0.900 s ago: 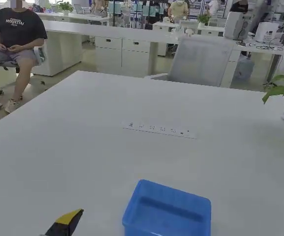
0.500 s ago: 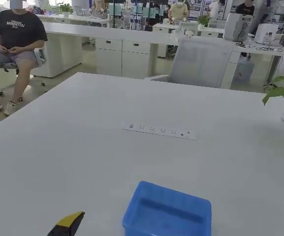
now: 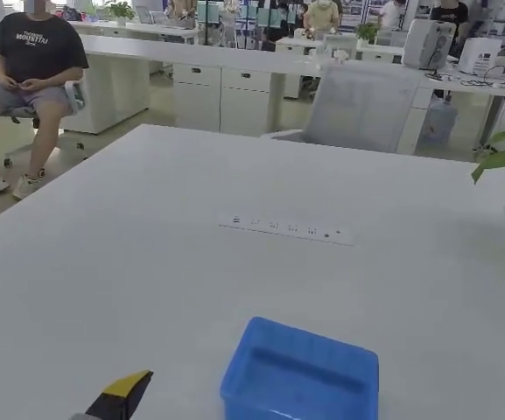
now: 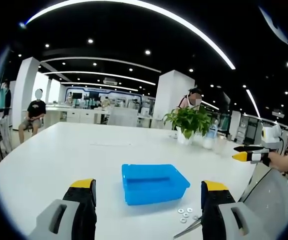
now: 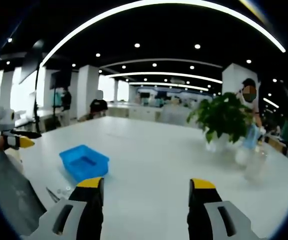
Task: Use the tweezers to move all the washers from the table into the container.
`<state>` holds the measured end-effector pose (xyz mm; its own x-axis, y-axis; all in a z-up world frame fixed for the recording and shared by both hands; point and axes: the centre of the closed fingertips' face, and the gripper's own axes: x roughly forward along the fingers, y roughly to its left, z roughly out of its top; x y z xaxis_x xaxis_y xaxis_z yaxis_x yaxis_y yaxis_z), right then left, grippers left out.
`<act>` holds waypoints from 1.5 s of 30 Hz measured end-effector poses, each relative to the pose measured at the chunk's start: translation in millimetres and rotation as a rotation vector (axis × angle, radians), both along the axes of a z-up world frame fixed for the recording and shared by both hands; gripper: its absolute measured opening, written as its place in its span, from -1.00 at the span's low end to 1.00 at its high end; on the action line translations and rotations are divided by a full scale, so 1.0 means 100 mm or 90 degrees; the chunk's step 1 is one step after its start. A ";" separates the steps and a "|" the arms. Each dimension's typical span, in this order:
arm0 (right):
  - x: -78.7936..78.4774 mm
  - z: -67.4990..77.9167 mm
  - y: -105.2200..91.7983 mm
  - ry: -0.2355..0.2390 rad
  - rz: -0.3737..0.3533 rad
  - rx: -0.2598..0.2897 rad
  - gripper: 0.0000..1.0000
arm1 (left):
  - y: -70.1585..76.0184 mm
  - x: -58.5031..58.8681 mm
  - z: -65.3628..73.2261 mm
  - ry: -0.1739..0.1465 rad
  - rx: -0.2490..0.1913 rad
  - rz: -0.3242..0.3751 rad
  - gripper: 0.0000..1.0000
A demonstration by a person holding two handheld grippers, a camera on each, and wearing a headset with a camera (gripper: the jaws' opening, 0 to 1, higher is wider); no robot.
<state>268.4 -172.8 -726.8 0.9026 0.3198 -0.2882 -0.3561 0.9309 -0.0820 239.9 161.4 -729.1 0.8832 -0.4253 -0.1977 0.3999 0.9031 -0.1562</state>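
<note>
Several small washers [image 4: 185, 214] lie loose on the white bench [image 4: 84, 155], just beside the near corner of the blue container [image 4: 153, 182], and the tweezers [image 4: 187, 230] lie on the bench right next to them, on the side away from the container. Seen from the left gripper view, the tweezers' long axis runs on a slant, with the thin end towards the washers and the other end passing under that view's right-hand jaw. The left tool [image 4: 148, 185] looks the nearer of the two to the tweezers: they lie low and close beside its jaw, so picking them up would likely call for a short shift to that side and a drop to the bench. Its jaws stand wide apart and hold nothing, and it is held low and about level, aimed at the container. The right tool [image 5: 146, 183] is also spread open and empty; it is held well apart from the work, out past the bench edge, about level, and from there the washers and tweezers are small and off to its lower left
</note>
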 end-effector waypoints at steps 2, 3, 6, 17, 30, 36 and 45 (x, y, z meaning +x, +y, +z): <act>0.00 0.00 0.01 0.000 0.000 -0.001 0.35 | 0.00 0.00 0.00 0.000 0.002 0.000 0.76; 0.00 0.00 0.01 0.000 0.001 -0.001 0.35 | 0.00 0.00 0.00 0.000 0.001 0.000 0.76; 0.00 -0.01 0.01 0.002 0.001 -0.003 0.34 | -0.01 0.00 -0.01 0.003 0.001 0.000 0.75; -0.01 0.00 0.00 0.000 -0.004 -0.003 0.34 | -0.03 -0.01 -0.02 0.007 0.005 -0.004 0.74; -0.01 0.01 0.01 0.001 -0.007 -0.005 0.34 | -0.05 -0.02 -0.03 0.013 0.008 -0.010 0.73; -0.01 0.01 0.02 0.001 -0.007 -0.006 0.34 | -0.04 -0.01 -0.04 0.014 0.008 -0.010 0.73; 0.00 0.01 0.02 0.004 -0.006 -0.006 0.34 | -0.06 -0.02 -0.04 0.018 0.006 -0.020 0.73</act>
